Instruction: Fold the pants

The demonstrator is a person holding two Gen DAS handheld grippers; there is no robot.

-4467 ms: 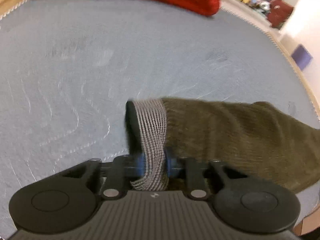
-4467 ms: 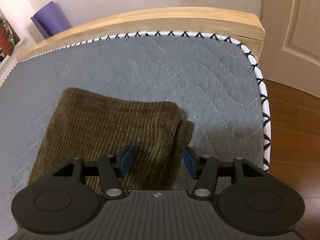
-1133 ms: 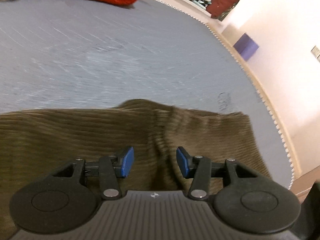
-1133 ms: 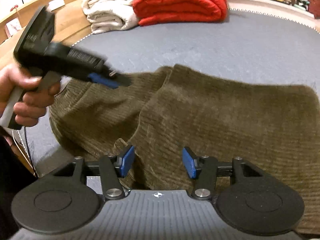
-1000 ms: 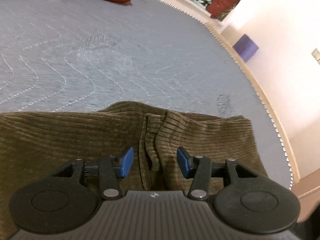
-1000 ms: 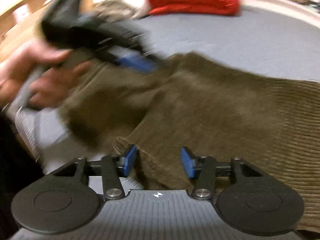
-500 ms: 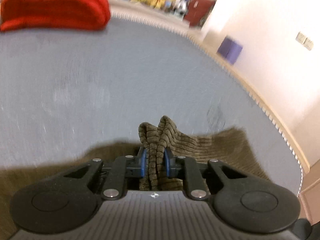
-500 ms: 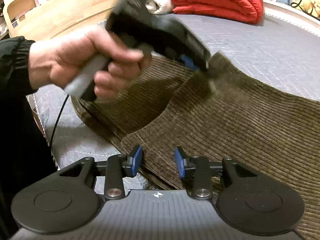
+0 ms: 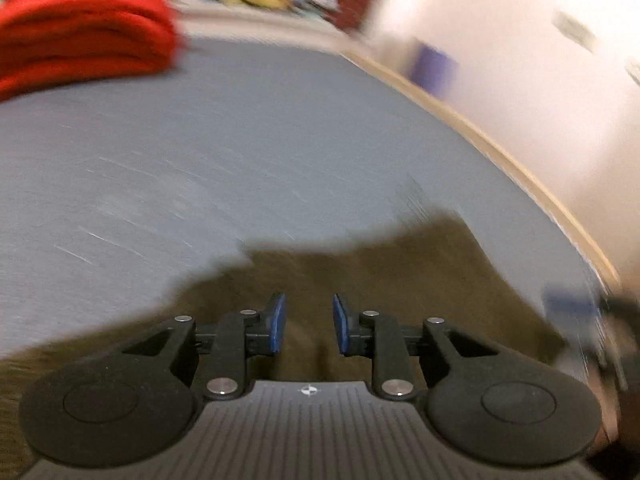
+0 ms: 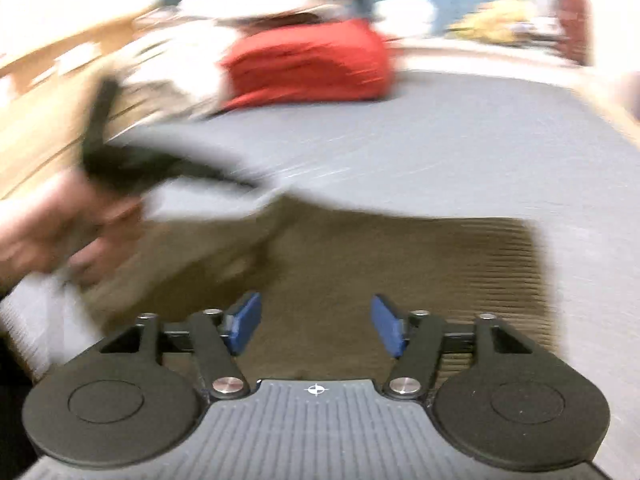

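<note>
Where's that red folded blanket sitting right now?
The red blanket lies at the far end of the grey mattress, beyond the brown pants; upper left in the left wrist view.

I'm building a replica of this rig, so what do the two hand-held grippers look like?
Both match. The left hand-held gripper and the right hand-held gripper are black, with blue pads on two fingers, round discs either side, silver pivot screws, and a ribbed grey top with a small crosshair mark. No cable or sleeve can be made out.

bedroom: mattress, folded bedding
</note>
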